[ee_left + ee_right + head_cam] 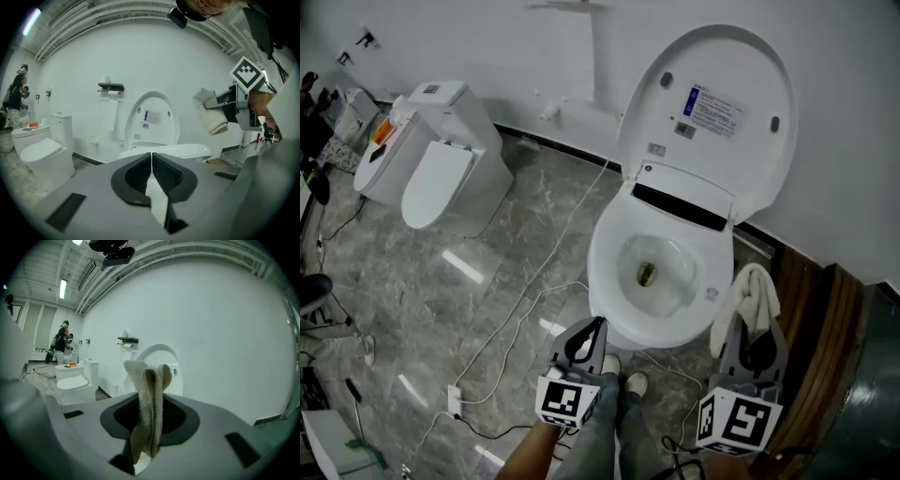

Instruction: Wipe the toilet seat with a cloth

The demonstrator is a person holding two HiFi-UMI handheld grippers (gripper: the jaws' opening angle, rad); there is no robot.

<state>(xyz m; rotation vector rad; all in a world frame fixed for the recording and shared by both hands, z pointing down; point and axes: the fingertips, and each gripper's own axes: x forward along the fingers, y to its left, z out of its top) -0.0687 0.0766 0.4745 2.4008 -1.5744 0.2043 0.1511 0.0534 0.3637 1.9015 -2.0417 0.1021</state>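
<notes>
Right claw (757,342) clamped on folded off-white terry cloth (754,296), left claw (596,328) closed together, empty

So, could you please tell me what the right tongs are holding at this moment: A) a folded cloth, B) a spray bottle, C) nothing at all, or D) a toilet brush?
A: the right gripper view shows the right tongs closed on a pale folded cloth that sticks up between them.
</notes>
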